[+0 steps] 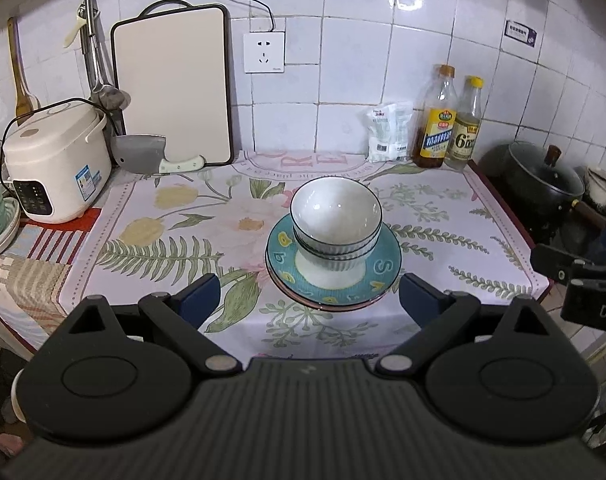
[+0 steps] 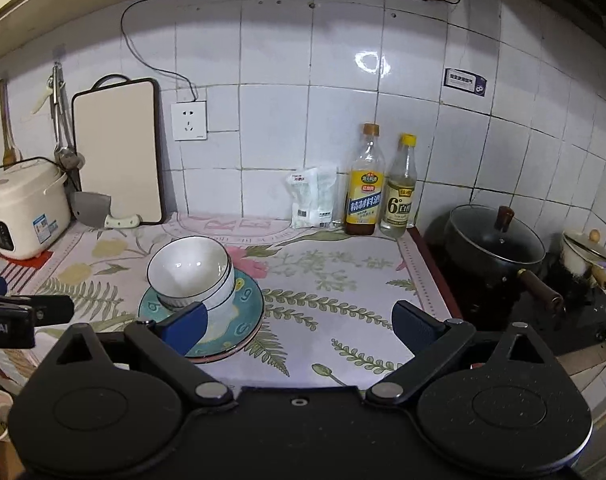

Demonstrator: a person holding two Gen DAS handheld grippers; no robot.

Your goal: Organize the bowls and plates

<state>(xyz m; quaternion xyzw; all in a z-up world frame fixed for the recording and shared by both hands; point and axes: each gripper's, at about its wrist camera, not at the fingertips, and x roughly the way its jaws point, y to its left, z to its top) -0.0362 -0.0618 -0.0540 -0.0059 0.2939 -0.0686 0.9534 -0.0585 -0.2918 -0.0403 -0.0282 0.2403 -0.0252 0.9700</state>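
Left wrist view looks straight at the stack: two white ribbed bowls (image 1: 337,226) nested one inside the other, standing on a teal plate (image 1: 383,276) with yellow letters, which itself lies on a second plate whose pink rim (image 1: 331,307) shows just beneath. The stack sits near the middle of the tabletop (image 1: 443,300), on a floral cloth. The left gripper (image 1: 309,300) hovers just short of the stack with its jaws wide, one blue pad on each side of the plates' near edge, touching nothing. At the right edge of this view part of the right gripper (image 1: 575,276) shows.

From the right wrist view, the right gripper (image 2: 299,324) also has its jaws wide and holds nothing; its left blue pad overlaps the near rim of the teal plate (image 2: 247,304) in the picture, though whether it touches cannot be told. The bowls (image 2: 191,272) stand to the left of its centre line.

Against the tiled wall lean a white cutting board (image 1: 173,84) and a cleaver (image 1: 143,154), with a rice cooker (image 1: 53,160) to their left. A white packet (image 1: 387,132) and two bottles (image 1: 449,120) stand at the back right. Beyond the cloth's right edge a black lidded pot (image 2: 495,240) sits on the stove.
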